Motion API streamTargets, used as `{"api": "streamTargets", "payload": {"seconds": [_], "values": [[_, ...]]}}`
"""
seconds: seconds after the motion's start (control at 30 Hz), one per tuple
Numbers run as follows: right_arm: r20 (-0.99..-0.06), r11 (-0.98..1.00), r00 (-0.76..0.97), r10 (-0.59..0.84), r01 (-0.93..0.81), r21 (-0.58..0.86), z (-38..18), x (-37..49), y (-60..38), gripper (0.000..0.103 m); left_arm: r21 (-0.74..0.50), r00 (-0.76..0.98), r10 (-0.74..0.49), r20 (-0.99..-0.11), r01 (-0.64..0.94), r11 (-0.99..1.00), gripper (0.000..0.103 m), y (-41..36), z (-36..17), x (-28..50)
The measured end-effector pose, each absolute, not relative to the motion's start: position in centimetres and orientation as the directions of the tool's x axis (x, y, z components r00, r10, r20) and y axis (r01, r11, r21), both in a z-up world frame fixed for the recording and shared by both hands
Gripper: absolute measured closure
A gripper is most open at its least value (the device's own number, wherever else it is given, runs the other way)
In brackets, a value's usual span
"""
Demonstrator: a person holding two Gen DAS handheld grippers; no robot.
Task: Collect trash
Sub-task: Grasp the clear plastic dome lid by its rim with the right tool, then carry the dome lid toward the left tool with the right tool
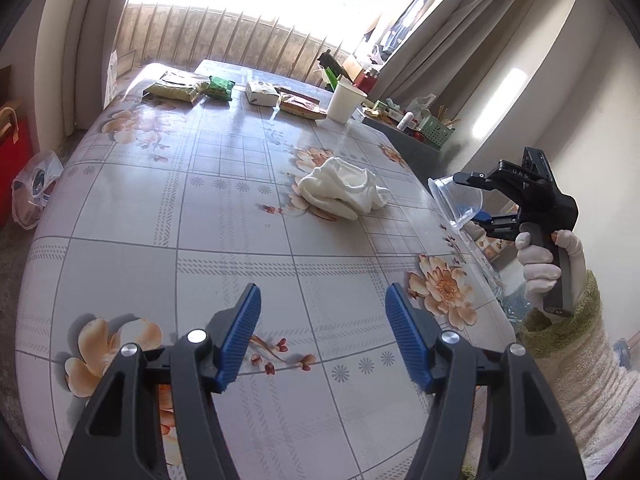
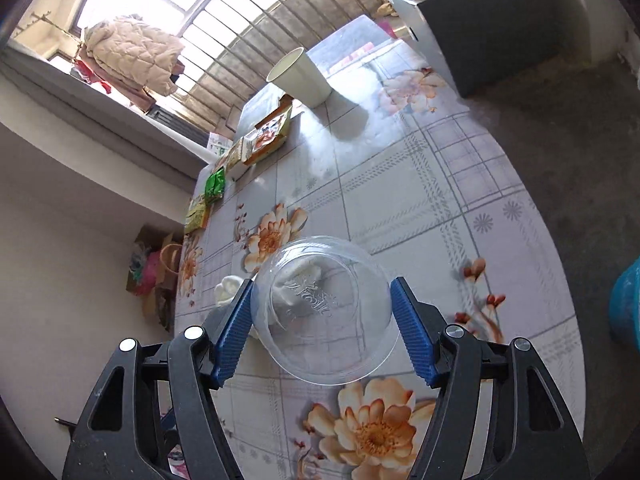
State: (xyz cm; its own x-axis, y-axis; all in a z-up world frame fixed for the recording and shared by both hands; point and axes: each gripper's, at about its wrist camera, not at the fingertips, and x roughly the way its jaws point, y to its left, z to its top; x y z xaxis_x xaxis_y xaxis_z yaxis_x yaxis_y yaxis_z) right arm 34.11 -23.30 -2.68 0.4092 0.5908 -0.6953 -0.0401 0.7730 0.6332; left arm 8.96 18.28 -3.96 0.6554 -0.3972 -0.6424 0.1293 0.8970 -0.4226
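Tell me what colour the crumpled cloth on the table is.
White. The crumpled cloth shows best in the left wrist view, lying mid-table.

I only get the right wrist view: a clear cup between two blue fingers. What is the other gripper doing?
Observer: The left gripper is open over the table, with nothing between its fingers.
Operator: Who carries the one with the cup?
Observer: A hand in a white glove grips the handle of the right gripper, which has the clear cup clamped.
Operator: And the white lump I see through the cup?
Observer: A crumpled white cloth lying on the table, apart from the cup.
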Motion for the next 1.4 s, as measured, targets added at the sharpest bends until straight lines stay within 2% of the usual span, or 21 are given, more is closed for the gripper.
{"api": "streamTargets", "payload": {"seconds": [0.1,0.3,0.47,0.63,0.7,1.0,1.2,1.4], "values": [[-0.651,0.697,0.32,0.688,-0.043,0.716,-3.6,31.4,-21.7,0.039,-0.43,0.655,-0.403,-0.64,0.13,0.893,0.04,17.7,-3.9,8.2],[-0.602,0.613,0.12,0.789,-0.1,0.783,-5.2,27.4,-14.4,0.039,-0.428,0.668,-0.36,-0.651,0.068,0.901,0.04,18.6,-3.8,5.9],[-0.608,0.599,0.003,0.794,-0.173,0.782,-5.9,25.7,-8.3,0.039,-0.423,0.678,-0.304,-0.669,-0.01,0.906,0.04,20.6,-4.0,3.7],[-0.649,0.634,-0.029,0.76,-0.186,0.75,-7.1,25.6,-6.4,0.038,-0.421,0.686,-0.279,-0.672,-0.044,0.906,0.04,21.8,-4.0,2.2],[-0.638,0.623,-0.036,0.769,-0.183,0.76,-7.3,25.6,-6.5,0.038,-0.422,0.686,-0.277,-0.673,-0.047,0.906,0.04,22.1,-3.9,1.8],[-0.714,0.713,0.068,0.697,-0.172,0.68,-6.8,26.0,-9.9,0.033,-0.426,0.691,-0.288,-0.663,-0.032,0.904,0.04,22.2,-3.7,1.4],[-0.799,0.826,0.213,0.562,-0.201,0.527,-5.4,25.5,-11.5,0.029,-0.423,0.689,-0.297,-0.661,-0.016,0.906,0.04,21.8,-3.4,1.8],[-0.792,0.886,0.397,0.463,-0.239,0.398,-2.3,23.5,-13.5,0.026,-0.429,0.681,-0.318,-0.659,0.006,0.903,0.04,21.3,-3.7,2.5]]}}
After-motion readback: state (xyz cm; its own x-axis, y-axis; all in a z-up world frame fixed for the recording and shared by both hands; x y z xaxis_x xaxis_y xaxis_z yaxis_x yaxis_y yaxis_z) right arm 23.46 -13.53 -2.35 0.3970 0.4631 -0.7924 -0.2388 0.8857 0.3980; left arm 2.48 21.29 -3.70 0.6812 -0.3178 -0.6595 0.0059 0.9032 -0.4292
